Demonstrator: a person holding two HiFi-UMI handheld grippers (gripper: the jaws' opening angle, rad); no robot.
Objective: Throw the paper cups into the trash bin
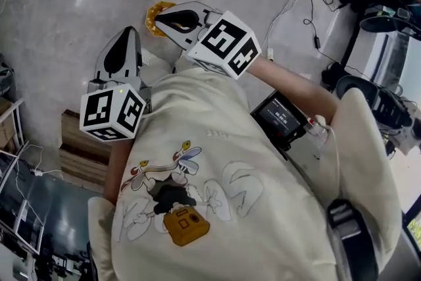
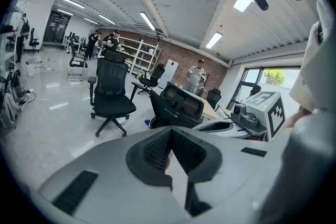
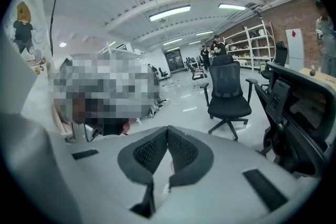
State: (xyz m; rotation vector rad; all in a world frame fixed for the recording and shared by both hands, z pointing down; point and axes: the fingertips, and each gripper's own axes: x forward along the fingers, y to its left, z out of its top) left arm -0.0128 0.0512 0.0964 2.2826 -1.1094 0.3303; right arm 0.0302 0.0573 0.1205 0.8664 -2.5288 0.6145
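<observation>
Head view shows no paper cups or trash bin; my left claw [image 2: 169, 132] and right claw [image 3: 167, 131] are both pinched closed on nothing at my chest, so I judge the throwing undone

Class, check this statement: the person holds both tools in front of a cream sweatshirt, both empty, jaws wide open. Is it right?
No. The jaws are shut, not wide open: the left tool shows its pads together in the left gripper view, the right tool likewise in the right gripper view. Both are empty, in front of the cream sweatshirt.
</observation>
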